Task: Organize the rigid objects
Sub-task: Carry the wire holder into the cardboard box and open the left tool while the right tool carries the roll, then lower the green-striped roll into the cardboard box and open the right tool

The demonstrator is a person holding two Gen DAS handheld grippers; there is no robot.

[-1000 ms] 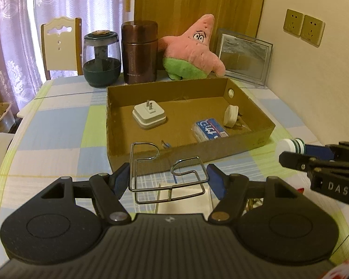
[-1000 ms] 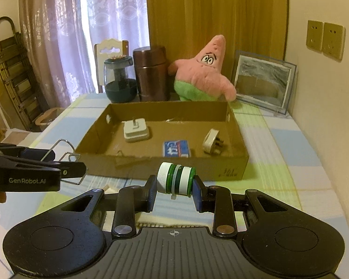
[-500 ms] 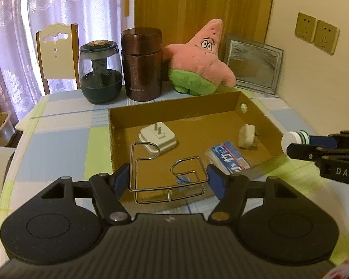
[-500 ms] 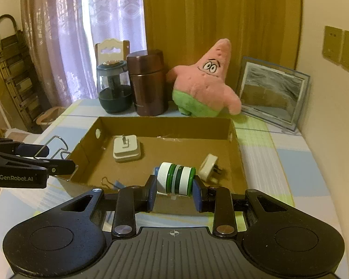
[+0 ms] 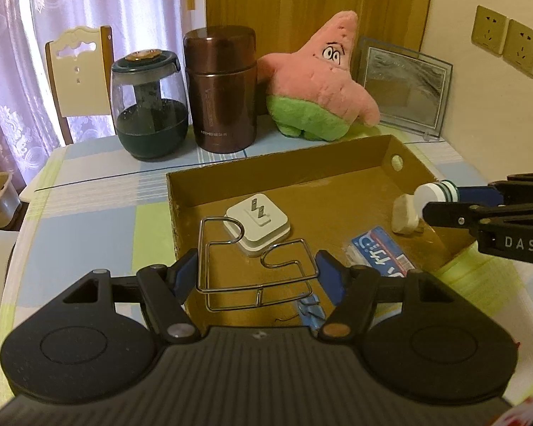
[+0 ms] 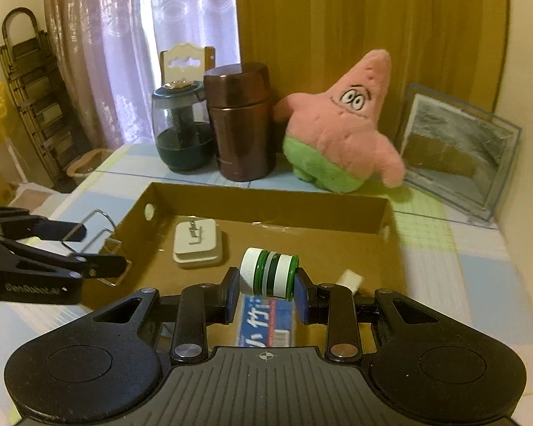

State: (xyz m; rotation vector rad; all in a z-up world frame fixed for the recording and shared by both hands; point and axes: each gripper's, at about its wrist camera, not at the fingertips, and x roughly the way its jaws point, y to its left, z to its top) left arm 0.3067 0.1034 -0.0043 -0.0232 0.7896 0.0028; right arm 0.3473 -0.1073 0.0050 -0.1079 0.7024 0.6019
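The bent wire rack (image 5: 254, 266) hangs pinched between the left gripper (image 5: 257, 273) fingers, over the near-left part of the cardboard tray (image 5: 302, 167), just above the white plug adapter (image 5: 257, 227). The green-and-white capped bottle (image 6: 269, 272) lies sideways, clamped end to end in the right gripper (image 6: 266, 294), above the blue packet (image 6: 266, 323) inside the tray.

Likely trouble: the springy rack, let go from this height, may land on the adapter's upright prongs and snag or tip against the wall. The round bottle could roll once freed, knocking the small white plug (image 6: 350, 278) beside it. Both grippers crowd one tray, so a careless release could make them collide.
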